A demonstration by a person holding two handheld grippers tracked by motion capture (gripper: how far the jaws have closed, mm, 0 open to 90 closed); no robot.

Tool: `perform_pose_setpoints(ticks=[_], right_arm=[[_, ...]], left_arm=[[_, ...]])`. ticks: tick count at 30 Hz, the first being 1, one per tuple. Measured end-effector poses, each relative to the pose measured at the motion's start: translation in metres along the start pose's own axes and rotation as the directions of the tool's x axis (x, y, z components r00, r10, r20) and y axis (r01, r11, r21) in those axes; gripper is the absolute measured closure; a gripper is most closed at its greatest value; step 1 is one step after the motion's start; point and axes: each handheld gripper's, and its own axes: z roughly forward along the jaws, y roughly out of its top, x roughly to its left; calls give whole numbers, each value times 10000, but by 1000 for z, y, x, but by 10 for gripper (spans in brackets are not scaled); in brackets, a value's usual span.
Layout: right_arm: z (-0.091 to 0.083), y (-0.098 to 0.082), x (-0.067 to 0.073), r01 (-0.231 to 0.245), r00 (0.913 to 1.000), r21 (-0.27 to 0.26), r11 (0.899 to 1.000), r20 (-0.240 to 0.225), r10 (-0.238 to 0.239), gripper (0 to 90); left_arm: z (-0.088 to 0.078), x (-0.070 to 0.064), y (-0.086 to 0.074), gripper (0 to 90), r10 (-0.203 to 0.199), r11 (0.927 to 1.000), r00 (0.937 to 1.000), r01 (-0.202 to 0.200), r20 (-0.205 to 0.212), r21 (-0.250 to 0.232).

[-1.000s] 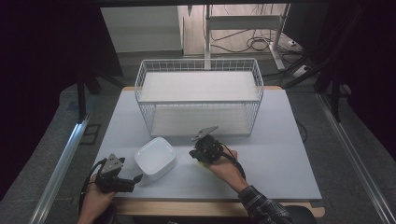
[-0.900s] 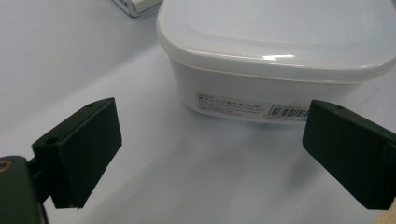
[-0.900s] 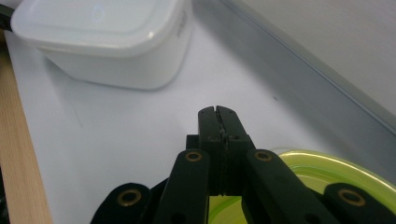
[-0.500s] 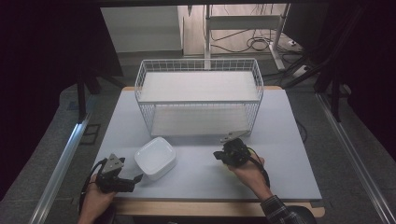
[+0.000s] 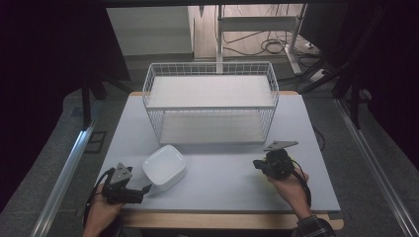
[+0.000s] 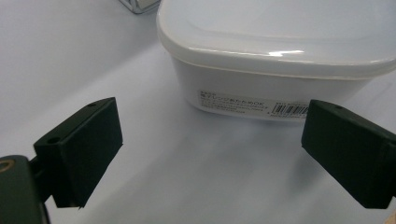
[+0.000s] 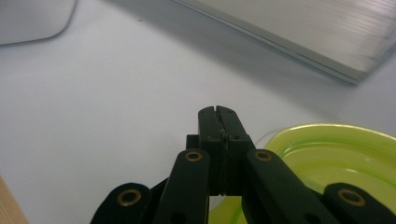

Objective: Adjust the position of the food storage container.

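Rightward has gone the right gripper (image 5: 258, 164), jaws closed, empty — left gripper (image 5: 147, 188) jaws wide before white, lidded container (image 5: 164, 166).

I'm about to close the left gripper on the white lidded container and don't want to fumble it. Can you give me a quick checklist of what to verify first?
1. Left gripper jaws open wide enough: ok, both pads stand well apart.
2. White container lined up between the jaws: not ok, it sits ahead and off toward the right pad.
3. Lid seated on the container: ok along the visible edge; the far side cannot be judged.
4. Right gripper out of the way: ok, shut and empty, off by the yellow-green dish.
5. Wire basket free to receive: ok, nothing visible inside.
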Motion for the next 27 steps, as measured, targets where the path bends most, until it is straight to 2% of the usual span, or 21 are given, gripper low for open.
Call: perform_pose_setpoints(ticks=[3, 9, 13, 17, 19, 23, 27], right_arm=[[-10, -9, -12, -246, 9990, -65, 9997, 366, 248, 899], [-17, -17, -21, -569, 9958, -110, 9983, 716, 576, 899], [-17, -18, -20, -507, 9957, -50, 9987, 771, 510, 898], [-18, -16, -17, -395, 9968, -226, 9990, 683, 409, 893], [-19, -15, -16, -353, 9974, -395, 9986, 607, 377, 883], [-20, -14, -13, -402, 9983, -557, 9976, 404, 425, 868], [-19, -13, -9, -320, 9991, -663, 9973, 267, 339, 855]], left_arm=[[0, 0, 0, 52, -35, 10000, 10000, 35, 23, -4], [-1, 1, 0, 55, -44, 10000, 10000, 44, 62, -17], [-1, 0, 0, 54, 8, 10000, 10000, -8, 56, 2], [-2, 0, 0, 46, -142, 9998, 9995, 147, 299, -149], [-3, 0, 1, 57, -101, 9998, 9997, 105, 215, -164], [-6, -2, 2, 117, -20, 9998, 10000, 18, -59, -185], [-9, -2, 4, 262, -173, 9994, 9998, 169, -127, -295]])
